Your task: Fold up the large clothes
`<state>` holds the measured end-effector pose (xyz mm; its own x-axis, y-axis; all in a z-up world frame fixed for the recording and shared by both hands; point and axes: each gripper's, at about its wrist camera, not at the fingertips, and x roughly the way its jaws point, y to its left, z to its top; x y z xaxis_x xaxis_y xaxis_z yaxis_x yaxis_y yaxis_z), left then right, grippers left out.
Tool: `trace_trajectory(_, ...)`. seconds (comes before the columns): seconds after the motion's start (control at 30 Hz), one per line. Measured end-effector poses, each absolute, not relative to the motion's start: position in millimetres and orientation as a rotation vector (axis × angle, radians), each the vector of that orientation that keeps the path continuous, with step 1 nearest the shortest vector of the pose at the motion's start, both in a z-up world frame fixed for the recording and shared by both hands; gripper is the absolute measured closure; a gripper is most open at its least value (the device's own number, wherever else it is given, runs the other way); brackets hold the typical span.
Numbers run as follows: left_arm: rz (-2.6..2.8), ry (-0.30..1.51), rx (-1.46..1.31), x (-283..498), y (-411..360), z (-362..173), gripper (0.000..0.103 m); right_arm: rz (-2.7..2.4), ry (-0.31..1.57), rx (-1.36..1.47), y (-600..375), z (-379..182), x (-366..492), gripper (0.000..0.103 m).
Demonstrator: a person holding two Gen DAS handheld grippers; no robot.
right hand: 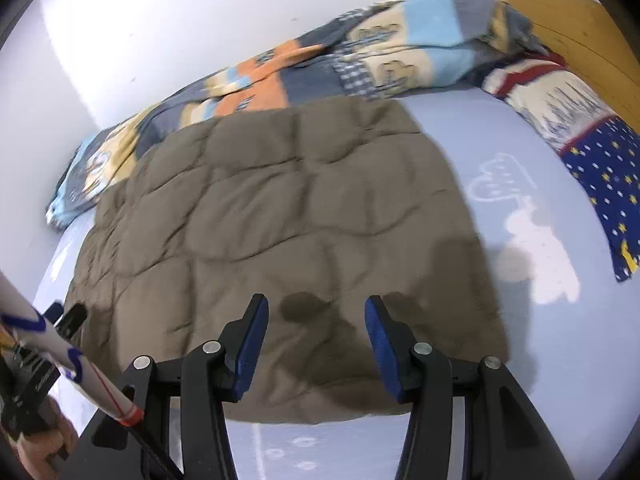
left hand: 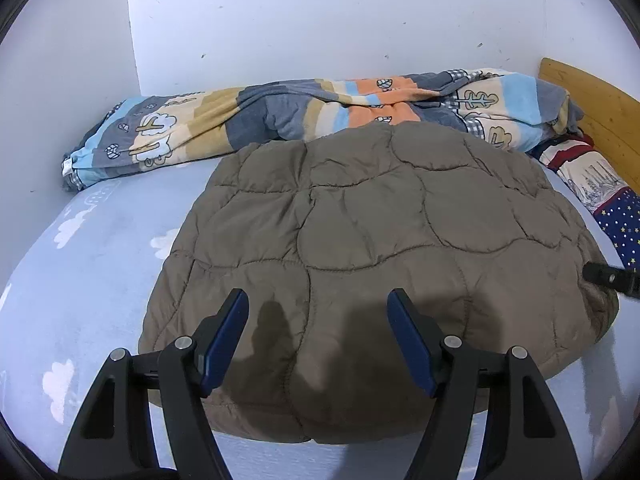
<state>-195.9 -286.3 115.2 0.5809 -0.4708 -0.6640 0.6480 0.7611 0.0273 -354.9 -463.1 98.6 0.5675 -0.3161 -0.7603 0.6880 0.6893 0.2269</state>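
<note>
No readable writing shows anywhere. The folded brown quilted jacket (left hand: 360, 248) lies mid-bed on the pale blue cloud-print sheet (left hand: 80, 280), its far edge against the striped blanket (left hand: 280, 116) along the wall-side edge. The left gripper (left hand: 318, 320) and right gripper (right hand: 316, 328) both hover spread wide, holding nothing. Only the right wrist view shows a hand (right hand: 60, 440) at its lower-left corner; a starry pillow (right hand: 608, 176) lies by the wooden headboard (right hand: 560, 20).

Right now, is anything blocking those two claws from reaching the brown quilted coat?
Nothing visible. The left claw and right claw both hang open right over the coat's near edge, with only air between.
</note>
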Motion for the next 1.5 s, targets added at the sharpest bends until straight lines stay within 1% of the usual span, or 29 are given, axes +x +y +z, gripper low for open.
trace_trajectory(0.1,-0.661,0.685,0.292,-196,-287,115,0.032,-0.579,0.783,0.486,-444,96,-341,0.049)
trace_trajectory(0.37,-0.642,0.686,0.324,-194,-292,108,0.032,-0.575,0.832,0.211,-390,97,-309,0.049)
trace_trajectory(0.53,-0.64,0.669,0.356,-198,-295,106,0.032,-0.586,0.844,0.091,-372,95,-299,0.049)
trace_trajectory(0.87,-0.63,0.643,0.43,-203,-301,98,0.032,-0.579,0.88,0.057,-368,82,-290,0.049)
trace_trajectory(1.5,-0.628,0.63,0.449,-205,-303,96,0.032,-0.618,0.897,-0.07,-353,75,-283,0.049)
